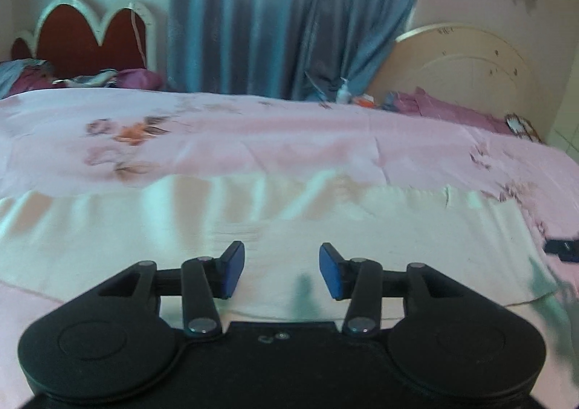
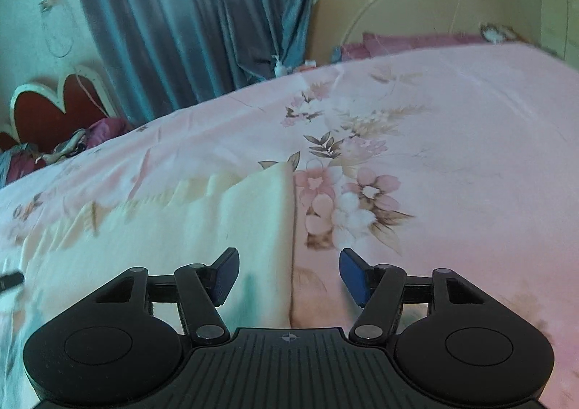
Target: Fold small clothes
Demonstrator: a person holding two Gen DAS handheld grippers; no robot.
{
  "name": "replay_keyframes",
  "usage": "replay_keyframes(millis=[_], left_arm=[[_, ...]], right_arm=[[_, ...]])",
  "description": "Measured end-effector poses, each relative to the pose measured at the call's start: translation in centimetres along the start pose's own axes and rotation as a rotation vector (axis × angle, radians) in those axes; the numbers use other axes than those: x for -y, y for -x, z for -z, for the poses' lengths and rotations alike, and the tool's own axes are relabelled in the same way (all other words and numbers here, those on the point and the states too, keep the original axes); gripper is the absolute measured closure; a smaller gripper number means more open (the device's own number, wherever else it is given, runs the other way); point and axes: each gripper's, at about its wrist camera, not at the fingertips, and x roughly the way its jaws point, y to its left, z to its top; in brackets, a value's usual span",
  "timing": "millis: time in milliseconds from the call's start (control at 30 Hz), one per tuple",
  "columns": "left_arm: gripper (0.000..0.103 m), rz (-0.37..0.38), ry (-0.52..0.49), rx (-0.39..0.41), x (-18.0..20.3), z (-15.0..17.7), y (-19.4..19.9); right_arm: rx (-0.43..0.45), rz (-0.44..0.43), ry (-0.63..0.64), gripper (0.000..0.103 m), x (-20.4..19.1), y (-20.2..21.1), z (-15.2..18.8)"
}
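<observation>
Your one cream cloth [image 1: 253, 235] lies spread flat on the bed [image 1: 253, 141], its long axis running left to right across the left wrist view, from the left edge of that picture nearly to the right. In the right wrist view the same cloth [image 2: 202, 228] ends in a straight right-hand edge that points away from you toward the curtain [image 2: 195, 18]. It is a plain pale cream piece with no print, lightly rippled along its far edge and blurred in both views, lying on a pink floral sheet.

You hold two tools. Your left hand-held gripper [image 1: 281, 270] hangs over the near part of the cloth with its blue pads spread wide and nothing between them. Your right hand-held gripper [image 2: 288, 277] is also spread apart and empty; the cloth's right edge runs between its pads.

Two headboards stand beyond the bed, a red scalloped headboard [image 1: 90, 39] and a cream arched headboard [image 1: 470, 68].
</observation>
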Motion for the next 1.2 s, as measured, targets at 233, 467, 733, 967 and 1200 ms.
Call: replay_keyframes(millis=[233, 467, 733, 967, 1200], left_arm=[[0.058, -0.024, -0.004, -0.072, -0.3, 1.4, -3.4], [0.053, -0.031, -0.026, -0.076, 0.2, 1.1, -3.1], [0.035, -0.052, -0.036, -0.067, 0.3, 0.8, -2.9], [0.034, -0.057, -0.042, -0.116, -0.2, 0.6, -2.8], [0.025, -0.064, 0.033, -0.135, -2.3, 0.6, -0.6]], right_arm=[[-0.053, -0.035, -0.078, 0.069, 0.5, -5.0, -2.4], [-0.013, 0.092, 0.048, 0.095, -0.4, -5.7, -2.0], [0.064, 0.053, 0.128, 0.094, -3.2, -2.7, -2.5], [-0.029, 0.087, 0.171, 0.094, -3.8, -4.3, -0.4], [-0.016, 0.009, 0.184, 0.048, -6.8, -1.9, 1.1]])
